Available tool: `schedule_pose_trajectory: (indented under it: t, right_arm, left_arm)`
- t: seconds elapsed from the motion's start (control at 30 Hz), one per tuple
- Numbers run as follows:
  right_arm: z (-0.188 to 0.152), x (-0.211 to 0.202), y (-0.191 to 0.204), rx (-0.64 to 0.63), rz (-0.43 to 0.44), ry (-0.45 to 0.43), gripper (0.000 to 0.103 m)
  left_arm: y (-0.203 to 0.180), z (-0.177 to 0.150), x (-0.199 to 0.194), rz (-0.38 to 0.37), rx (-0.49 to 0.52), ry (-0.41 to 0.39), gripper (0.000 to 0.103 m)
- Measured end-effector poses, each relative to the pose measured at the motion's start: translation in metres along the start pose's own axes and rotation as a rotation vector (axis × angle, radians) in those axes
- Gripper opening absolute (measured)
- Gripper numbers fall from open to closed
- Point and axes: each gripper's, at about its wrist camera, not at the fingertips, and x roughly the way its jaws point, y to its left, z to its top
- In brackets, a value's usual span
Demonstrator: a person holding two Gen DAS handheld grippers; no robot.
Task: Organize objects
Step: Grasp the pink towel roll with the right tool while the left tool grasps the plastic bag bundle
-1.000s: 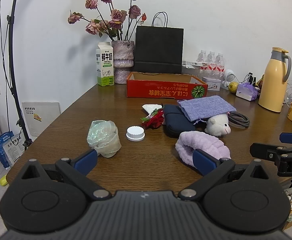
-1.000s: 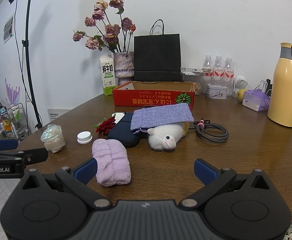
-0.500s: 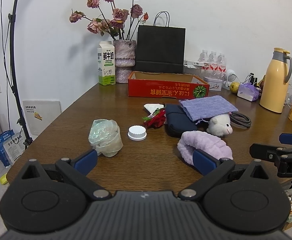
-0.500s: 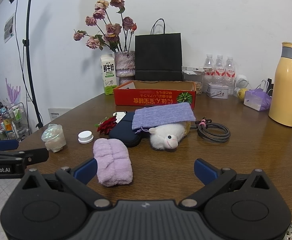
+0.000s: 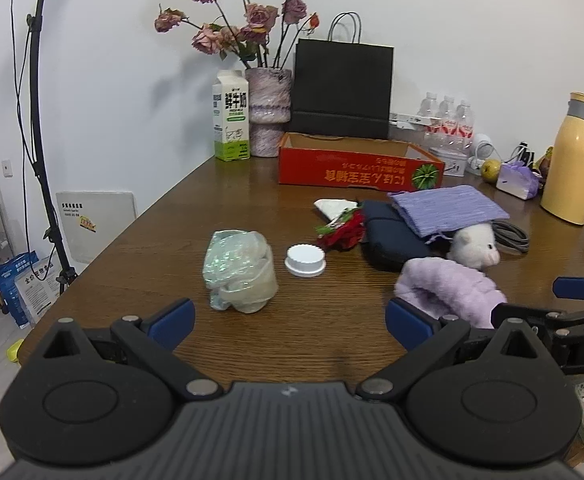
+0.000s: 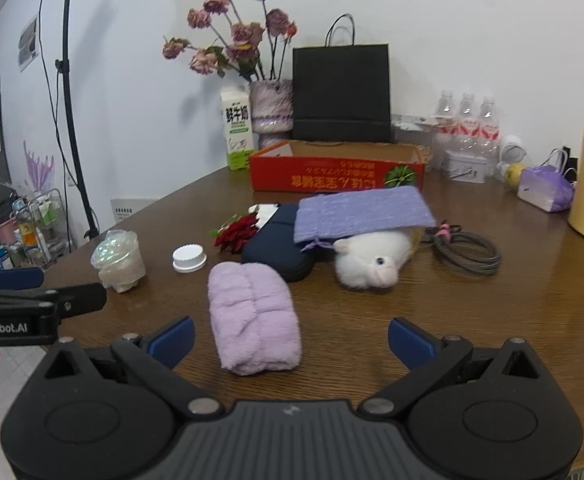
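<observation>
Behind the clutter, red box point(image 6: 336, 178) sits open-topped.

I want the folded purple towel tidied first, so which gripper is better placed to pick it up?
Probably the right gripper. Its open fingers already frame the near end of the folded purple towel. From the left gripper, also open, the towel sits off to the right, behind its right finger.

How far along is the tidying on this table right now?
Nothing looks done: what shows of the red box looks empty. Both the left gripper and right gripper are open, holding nothing. The towel, plush, cap and wrapped cup lie loose on the table.
</observation>
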Motion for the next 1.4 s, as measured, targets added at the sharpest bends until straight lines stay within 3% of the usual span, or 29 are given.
schedule_pose_trajectory:
  t: [0.63, 0.87, 0.93, 1.0, 1.03, 1.4]
  right_arm:
    - [0.008, 0.075, 0.021, -0.025, 0.016, 0.085, 0.101]
    - [0.009, 0.089, 0.022, -0.021, 0.027, 0.111, 0.080]
    - [0.010, 0.090, 0.023, -0.027, 0.024, 0.105, 0.072]
    - [0.011, 0.091, 0.022, -0.025, 0.034, 0.099, 0.052]
    - [0.012, 0.091, 0.022, -0.022, 0.037, 0.096, 0.049]
    - [0.016, 0.090, 0.014, -0.008, 0.005, 0.055, 0.043]
  left_arm:
    - [0.037, 0.006, 0.048, 0.020, -0.005, 0.023, 0.103]
    - [0.043, 0.009, 0.064, 0.006, -0.001, 0.035, 0.103]
    - [0.044, 0.010, 0.067, 0.003, 0.000, 0.038, 0.103]
    - [0.045, 0.011, 0.069, 0.000, 0.001, 0.039, 0.103]
    - [0.045, 0.011, 0.071, 0.000, 0.002, 0.040, 0.103]
    - [0.048, 0.016, 0.088, 0.001, 0.011, 0.045, 0.103]
